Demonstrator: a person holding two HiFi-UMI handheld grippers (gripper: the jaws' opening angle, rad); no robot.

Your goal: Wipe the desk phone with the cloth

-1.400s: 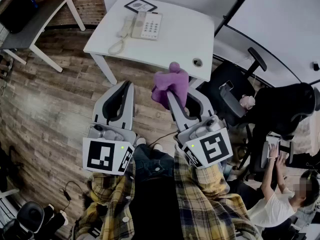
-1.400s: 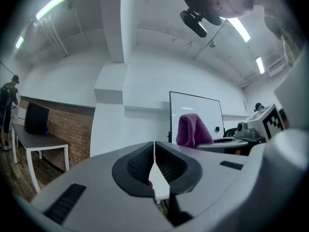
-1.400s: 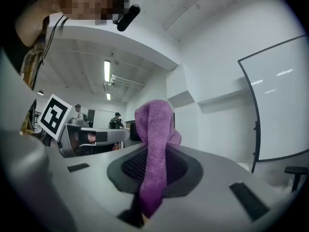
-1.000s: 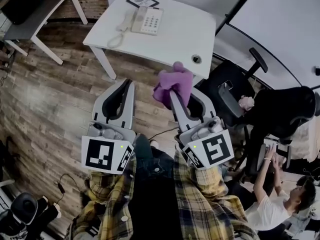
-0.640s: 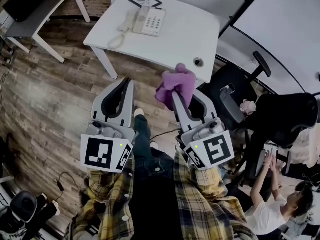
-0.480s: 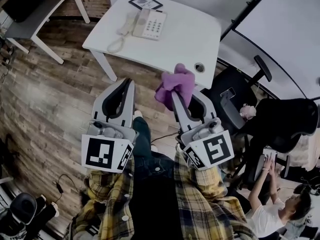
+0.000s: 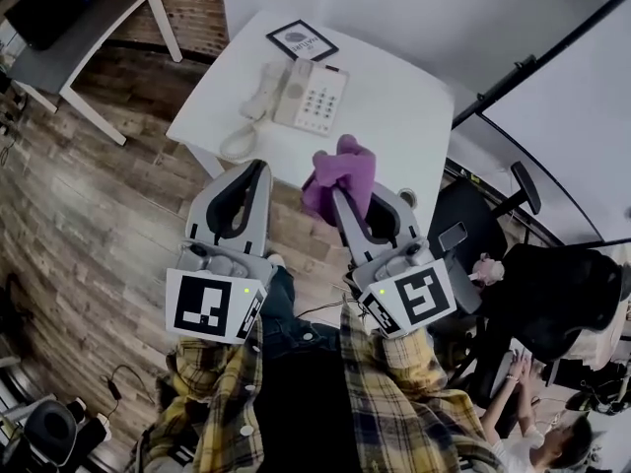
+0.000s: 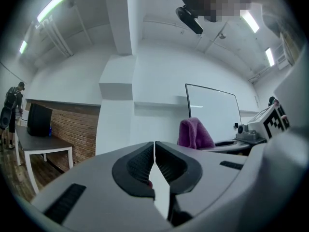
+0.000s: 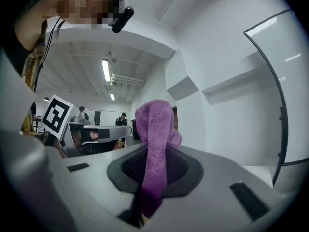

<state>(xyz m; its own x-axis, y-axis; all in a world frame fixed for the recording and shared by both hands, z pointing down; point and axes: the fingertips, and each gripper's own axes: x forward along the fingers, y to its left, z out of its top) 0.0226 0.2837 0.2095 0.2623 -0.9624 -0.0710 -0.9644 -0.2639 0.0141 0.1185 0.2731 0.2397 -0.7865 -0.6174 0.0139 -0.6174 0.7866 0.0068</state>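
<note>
A cream desk phone with its handset on the left and a coiled cord lies on the white desk, seen only in the head view. My right gripper is shut on a purple cloth that bunches above its jaws, near the desk's front edge. In the right gripper view the cloth hangs pinched between the jaws of the right gripper. My left gripper is shut and holds nothing, also short of the desk; its jaws meet in the left gripper view, with the cloth off to the right.
A framed card lies behind the phone. A grey side table stands at the left over the wooden floor. Black office chairs crowd the right side, with a person's hands at the lower right. A brick wall is behind.
I have moved closer to the desk: phone and desk sit lower and larger in view, and both grippers now reach its front edge. The cloth stays gripped.
</note>
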